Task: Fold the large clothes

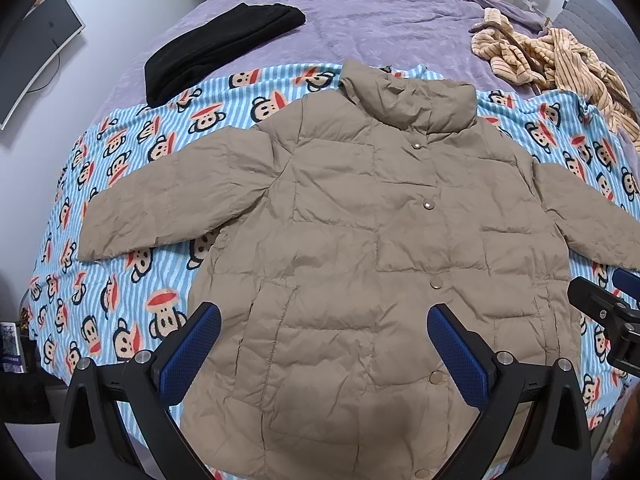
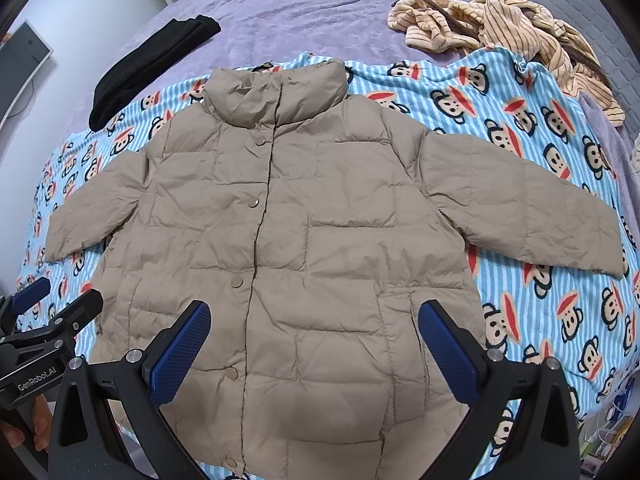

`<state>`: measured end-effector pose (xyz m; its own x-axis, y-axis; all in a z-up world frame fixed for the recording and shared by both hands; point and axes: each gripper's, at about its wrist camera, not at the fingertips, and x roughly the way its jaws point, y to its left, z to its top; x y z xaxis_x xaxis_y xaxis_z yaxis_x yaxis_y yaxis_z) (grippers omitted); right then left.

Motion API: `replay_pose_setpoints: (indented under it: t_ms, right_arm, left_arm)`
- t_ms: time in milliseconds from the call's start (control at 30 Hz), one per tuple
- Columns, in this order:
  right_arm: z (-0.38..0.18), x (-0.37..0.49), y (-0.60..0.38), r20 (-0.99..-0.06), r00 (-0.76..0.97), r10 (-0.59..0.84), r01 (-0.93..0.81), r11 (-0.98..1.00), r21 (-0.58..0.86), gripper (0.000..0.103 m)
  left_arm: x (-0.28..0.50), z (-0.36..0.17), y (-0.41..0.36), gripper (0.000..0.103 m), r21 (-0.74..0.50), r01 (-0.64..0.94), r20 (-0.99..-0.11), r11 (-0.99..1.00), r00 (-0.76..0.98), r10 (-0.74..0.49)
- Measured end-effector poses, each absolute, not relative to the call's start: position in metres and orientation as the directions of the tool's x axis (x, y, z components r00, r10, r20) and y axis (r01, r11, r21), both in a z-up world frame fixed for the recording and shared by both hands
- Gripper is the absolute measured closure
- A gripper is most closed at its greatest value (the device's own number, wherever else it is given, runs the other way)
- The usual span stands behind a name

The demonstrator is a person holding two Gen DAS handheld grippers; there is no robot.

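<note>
The beige puffer jacket lies flat, snapped shut, on the monkey-print blanket (collar toward 12 o'clock), both the left gripper and right gripper spread wide, holding nothing.

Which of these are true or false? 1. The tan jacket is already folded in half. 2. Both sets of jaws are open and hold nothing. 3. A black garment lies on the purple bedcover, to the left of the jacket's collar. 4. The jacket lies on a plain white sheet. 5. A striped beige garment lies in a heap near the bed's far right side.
1. False. The tan jacket lies spread flat, snapped shut, both sleeves out to the sides.
2. True. The left gripper and right gripper both hover open over the hem.
3. True. The black garment lies there.
4. False. It lies on a blue striped monkey-print blanket.
5. True. The striped beige garment is bunched there.
</note>
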<state>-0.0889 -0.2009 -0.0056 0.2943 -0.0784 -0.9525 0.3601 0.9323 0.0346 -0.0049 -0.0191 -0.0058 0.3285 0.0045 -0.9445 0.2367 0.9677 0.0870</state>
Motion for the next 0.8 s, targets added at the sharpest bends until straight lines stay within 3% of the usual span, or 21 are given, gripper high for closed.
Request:
replay_pose_setpoints:
  t_ms: [433, 800]
  right_arm:
    - [-0.033, -0.066, -0.169, -0.949, 0.314, 0.017, 0.349, 0.928, 0.132, 0.000]
    - [-0.096, -0.002, -0.056, -0.952, 0.283, 0.117, 0.345, 0.914, 0.214, 0.000]
  left_arm:
    - [-0.006, -0.011, -0.004, 0.000, 0.042, 0.210, -0.957, 0.977, 0.288, -0.021]
    - [0.037, -0.063, 0.069, 0.000, -0.105, 0.183, -0.973, 0.977, 0.185, -0.139]
